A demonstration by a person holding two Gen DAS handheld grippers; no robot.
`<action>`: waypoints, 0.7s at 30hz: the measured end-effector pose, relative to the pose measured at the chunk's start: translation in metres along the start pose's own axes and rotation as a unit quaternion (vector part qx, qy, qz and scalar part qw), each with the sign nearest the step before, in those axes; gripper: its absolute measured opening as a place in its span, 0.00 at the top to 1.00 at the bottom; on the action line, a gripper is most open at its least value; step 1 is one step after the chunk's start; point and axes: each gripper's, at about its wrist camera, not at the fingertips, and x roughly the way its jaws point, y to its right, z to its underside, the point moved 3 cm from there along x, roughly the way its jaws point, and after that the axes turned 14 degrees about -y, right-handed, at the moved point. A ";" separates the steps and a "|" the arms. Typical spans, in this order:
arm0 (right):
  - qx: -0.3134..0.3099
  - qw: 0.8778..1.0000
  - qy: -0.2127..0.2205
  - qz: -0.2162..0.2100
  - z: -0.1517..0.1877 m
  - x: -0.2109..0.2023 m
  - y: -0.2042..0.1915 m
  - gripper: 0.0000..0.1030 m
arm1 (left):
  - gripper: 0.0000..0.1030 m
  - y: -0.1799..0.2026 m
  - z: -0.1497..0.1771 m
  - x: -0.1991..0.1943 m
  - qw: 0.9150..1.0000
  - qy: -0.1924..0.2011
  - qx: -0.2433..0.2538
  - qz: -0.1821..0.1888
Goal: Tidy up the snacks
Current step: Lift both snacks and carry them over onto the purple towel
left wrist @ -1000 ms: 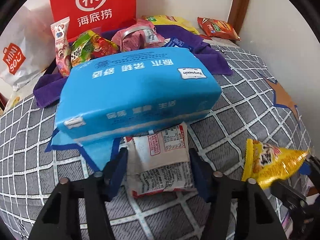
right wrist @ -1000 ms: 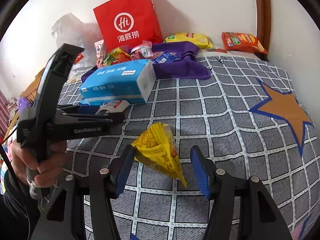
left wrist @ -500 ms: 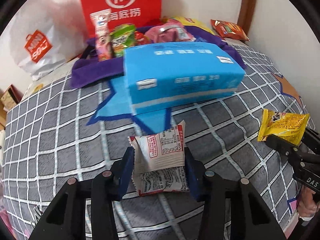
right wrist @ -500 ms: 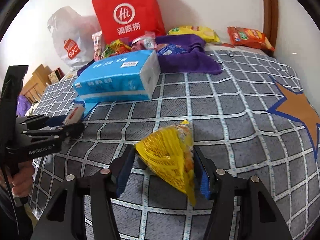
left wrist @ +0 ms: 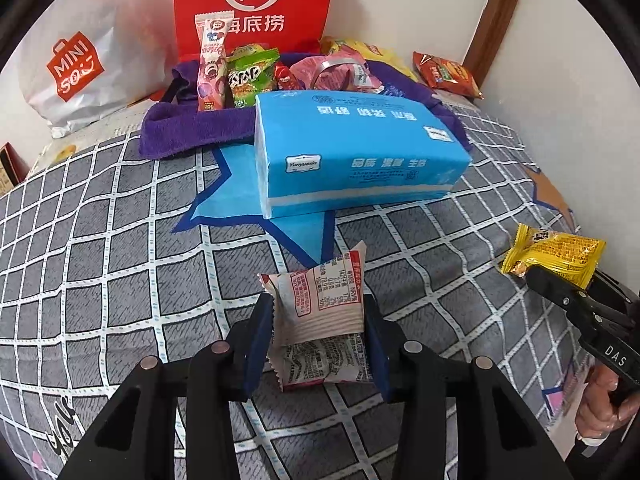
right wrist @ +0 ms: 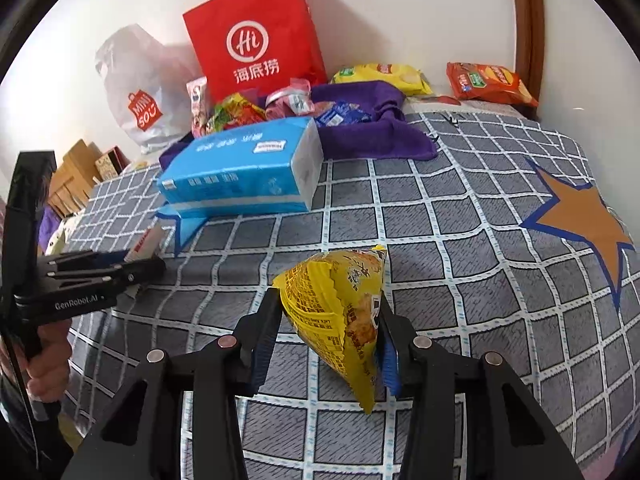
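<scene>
**Sorting snacks on the bed: one packet in each gripper**

Covering pretty much everything is the grey quilt with a white grid and star patches, so that's the work surface. At the far side, against the wall, stands a red paper shopping bag with a white "Hi" logo, and next to it a white plastic bag with an orange print. In front of those sits a rumpled purple towel with a pile of mixed snack packets on it: a pink upright one, a green one and a few more I can't read. A long yellow chip bag and an orange-red chip bag lie further right by the wooden bedpost.

The big blue soft pack of tissues lies right between the grippers and that snack pile, partly hiding it.

Smaller stuff now. The left gripper has just been closing, and its blue pads are squeezing a white snack packet with red print, just short of the tissue pack. The right gripper has been closing too and is clamped on a crinkly yellow snack packet, held tilted above the quilt, well apart from the pile. A hand holds the left gripper's handle.
</scene>
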 end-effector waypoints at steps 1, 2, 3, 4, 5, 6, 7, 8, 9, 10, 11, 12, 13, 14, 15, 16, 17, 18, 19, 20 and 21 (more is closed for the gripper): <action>0.002 1.000 0.001 -0.002 0.000 -0.002 -0.001 0.57 | 0.61 0.000 0.001 -0.004 1.000 0.003 0.001 0.003; 0.004 1.000 0.003 -0.004 0.000 -0.005 -0.002 0.57 | 0.61 0.001 0.001 -0.007 1.000 0.006 0.000 0.004; 0.004 1.000 0.004 -0.005 0.000 -0.008 -0.004 0.57 | 0.61 0.001 0.000 -0.008 1.000 0.007 0.000 0.006; 0.004 1.000 0.004 -0.005 0.000 -0.009 -0.005 0.57 | 0.61 0.001 0.000 -0.012 1.000 0.011 -0.001 0.010; 0.004 1.000 0.005 -0.003 0.000 -0.012 -0.007 0.57 | 0.61 0.001 0.000 -0.015 1.000 0.012 -0.001 0.012; 0.005 1.000 0.006 -0.002 0.000 -0.014 -0.009 0.57 | 0.61 0.001 0.000 -0.018 1.000 0.014 -0.001 0.016; 0.006 1.000 0.007 -0.003 0.000 -0.017 -0.010 0.57 | 0.61 0.001 -0.001 -0.022 1.000 0.017 -0.001 0.019; 0.007 1.000 0.007 -0.004 0.000 -0.019 -0.011 0.57 | 0.61 0.001 -0.002 -0.025 1.000 0.020 0.000 0.020; 0.007 1.000 0.008 -0.004 -0.001 -0.021 -0.013 0.57 | 0.61 0.001 -0.003 -0.028 1.000 0.022 0.001 0.021; 0.008 1.000 0.010 -0.003 -0.002 -0.024 -0.014 0.57 | 0.61 0.000 -0.003 -0.033 0.999 0.026 0.003 0.023; 0.008 1.000 0.012 -0.002 -0.002 -0.026 -0.014 0.57 | 0.61 0.000 -0.004 -0.036 0.999 0.028 0.004 0.023; 0.009 1.000 0.015 -0.001 -0.004 -0.030 -0.016 0.57 | 0.61 -0.001 -0.004 -0.039 0.999 0.030 0.004 0.024; 0.009 1.000 0.017 -0.001 -0.005 -0.032 -0.017 0.57 | 0.61 -0.002 -0.006 -0.043 0.999 0.033 0.004 0.025; 0.009 1.000 0.019 -0.001 -0.007 -0.036 -0.018 0.57 | 0.61 -0.003 -0.007 -0.046 0.999 0.036 0.004 0.025; 0.009 1.000 0.023 0.000 -0.009 -0.039 -0.020 0.57 | 0.61 -0.003 -0.007 -0.049 0.999 0.038 0.004 0.025; 0.008 1.000 0.026 0.000 -0.011 -0.041 -0.021 0.57 | 0.61 -0.005 -0.009 -0.053 0.999 0.041 0.003 0.024; 0.007 1.000 0.029 0.000 -0.013 -0.044 -0.023 0.57 | 0.61 -0.006 -0.011 -0.057 0.999 0.043 0.002 0.024; 0.006 0.999 0.032 0.000 -0.016 -0.048 -0.025 0.57 | 0.61 -0.007 -0.012 -0.060 0.999 0.045 0.002 0.024; 0.005 0.999 0.035 -0.001 -0.017 -0.050 -0.027 0.57 | 0.61 -0.008 -0.015 -0.064 0.999 0.048 0.001 0.025; 0.003 0.999 0.038 -0.001 -0.021 -0.053 -0.029 0.57 | 0.61 -0.009 -0.016 -0.067 0.998 0.050 0.001 0.026; 0.002 0.999 0.041 0.000 -0.022 -0.055 -0.031 0.57 | 0.61 -0.010 -0.018 -0.069 0.998 0.052 0.000 0.027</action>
